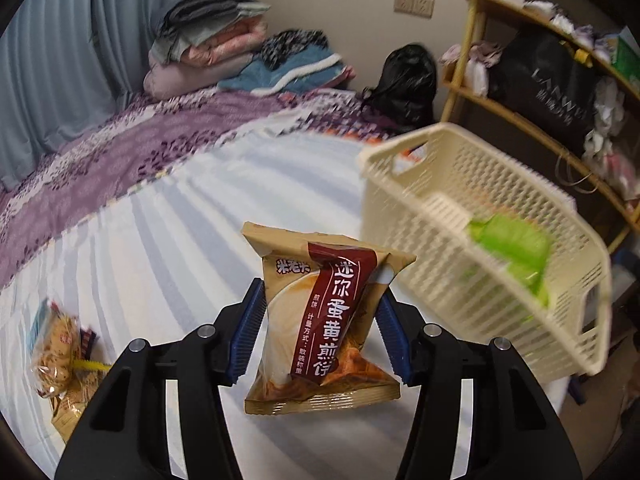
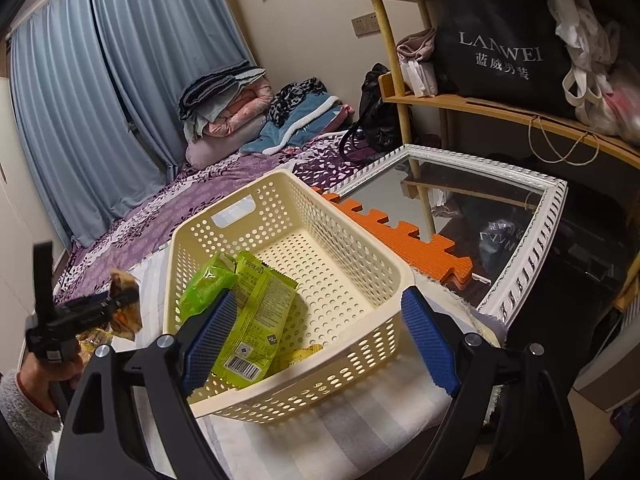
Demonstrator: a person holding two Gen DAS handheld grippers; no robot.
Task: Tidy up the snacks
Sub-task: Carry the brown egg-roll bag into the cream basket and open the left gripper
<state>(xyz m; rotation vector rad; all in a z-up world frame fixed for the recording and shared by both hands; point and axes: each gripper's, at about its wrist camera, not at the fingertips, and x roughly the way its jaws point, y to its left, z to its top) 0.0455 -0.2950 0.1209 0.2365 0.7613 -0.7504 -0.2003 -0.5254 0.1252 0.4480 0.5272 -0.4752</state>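
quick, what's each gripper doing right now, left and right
Left gripper: closed on the brown snack packet, lifted off the bed.
Right gripper: open, holding nothing, its fingers either side of the cream basket's near wall.

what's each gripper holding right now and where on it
The left gripper is shut on the brown snack packet, its fingers pinching the packet's middle from both sides. The right gripper holds nothing, its fingers apart at the basket.

Pale blue pleated curtains [image 2: 100, 92] hang behind a purple floral bedspread [image 1: 120, 160]; folded blankets [image 2: 228, 108] lie stacked on it; a black LANWEI bag [image 2: 500, 40] sits on a bamboo shelf [image 2: 480, 108]; a white-framed mirror [image 2: 532, 240] lies beside orange foam mats [image 2: 404, 240].
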